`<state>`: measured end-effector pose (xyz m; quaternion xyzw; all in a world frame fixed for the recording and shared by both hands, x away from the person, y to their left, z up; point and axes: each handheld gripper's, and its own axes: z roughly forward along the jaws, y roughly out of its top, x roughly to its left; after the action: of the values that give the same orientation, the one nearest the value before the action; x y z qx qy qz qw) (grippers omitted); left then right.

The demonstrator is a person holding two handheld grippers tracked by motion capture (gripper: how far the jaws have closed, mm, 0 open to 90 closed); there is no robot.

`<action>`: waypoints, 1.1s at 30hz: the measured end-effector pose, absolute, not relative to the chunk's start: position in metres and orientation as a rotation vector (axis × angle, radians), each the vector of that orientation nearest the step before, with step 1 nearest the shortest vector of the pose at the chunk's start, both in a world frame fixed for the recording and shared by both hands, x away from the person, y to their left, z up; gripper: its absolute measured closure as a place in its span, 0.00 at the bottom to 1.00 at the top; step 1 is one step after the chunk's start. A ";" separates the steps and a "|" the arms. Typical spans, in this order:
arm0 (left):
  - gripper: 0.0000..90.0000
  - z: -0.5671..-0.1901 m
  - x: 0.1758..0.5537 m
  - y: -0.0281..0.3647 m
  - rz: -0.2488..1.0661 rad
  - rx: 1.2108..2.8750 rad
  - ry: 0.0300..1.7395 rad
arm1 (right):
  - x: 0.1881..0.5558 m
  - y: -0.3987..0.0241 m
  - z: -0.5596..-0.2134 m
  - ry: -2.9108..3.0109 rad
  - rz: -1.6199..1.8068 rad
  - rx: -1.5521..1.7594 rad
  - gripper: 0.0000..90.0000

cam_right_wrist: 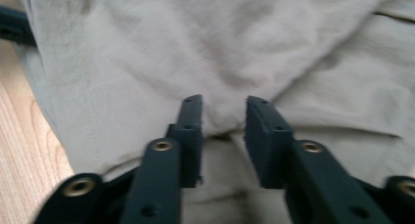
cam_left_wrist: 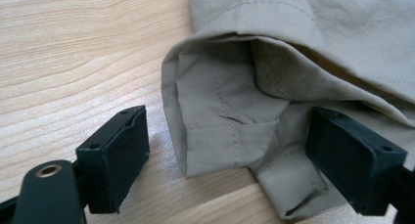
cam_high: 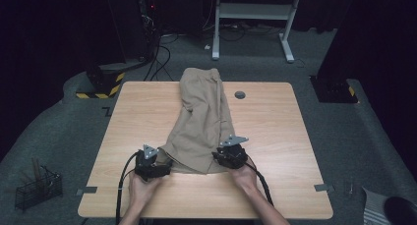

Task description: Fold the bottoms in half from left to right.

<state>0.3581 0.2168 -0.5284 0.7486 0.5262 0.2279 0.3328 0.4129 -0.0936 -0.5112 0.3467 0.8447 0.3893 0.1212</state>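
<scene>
where the high view looks down, khaki trousers [cam_high: 204,126] lie along the table [cam_high: 275,136], hems nearest both grippers. left gripper [cam_left_wrist: 230,160] view: jaws spread around a hem corner. right gripper [cam_right_wrist: 222,131] view: jaws partly apart over bunched cloth, not pinching. soft, light; grip hems.

1. Trousers [cam_high: 204,122]: plain khaki-beige, tonal stitching.
2. Table [cam_high: 275,136]: light wood grain.
3. Both grippers' jaws: black.
4. Floor base [cam_high: 101,85]: yellow-black hazard stripes.
5. Carpet [cam_high: 64,131]: dark grey.

The left gripper [cam_left_wrist: 230,165] stands wide open around the hem corner of the beige trousers [cam_left_wrist: 230,106] on the wooden table [cam_left_wrist: 73,53].
</scene>
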 end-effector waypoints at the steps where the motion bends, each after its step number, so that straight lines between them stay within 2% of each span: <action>1: 0.18 -0.528 0.358 0.217 0.594 1.954 1.377 | 0.413 -0.096 -0.511 2.458 1.141 1.049 0.67; 4: 0.18 -0.528 0.358 0.217 0.594 1.953 1.379 | 0.417 -0.096 -0.512 2.435 1.127 1.104 0.62; 8: 0.18 -0.528 0.358 0.217 0.596 1.954 1.378 | 0.423 -0.088 -0.517 2.452 1.140 1.141 0.64; 13: 0.18 -0.528 0.358 0.217 0.596 1.951 1.382 | 0.424 -0.077 -0.521 2.459 1.127 1.118 0.88; 16: 0.18 -0.528 0.358 0.217 0.596 1.951 1.382 | 0.423 -0.076 -0.520 2.458 1.121 1.105 0.98; 25: 0.19 -0.528 0.356 0.217 0.602 1.948 1.388 | 0.421 -0.087 -0.513 2.431 1.081 1.060 1.00; 33: 0.19 -0.528 0.344 0.223 0.617 1.934 1.409 | 0.419 -0.128 -0.503 2.349 1.034 1.123 1.00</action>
<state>0.3444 0.2233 -0.5285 0.7391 0.5386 0.2357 0.3289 0.4190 -0.1276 -0.5032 0.3950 0.8265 0.3637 0.1692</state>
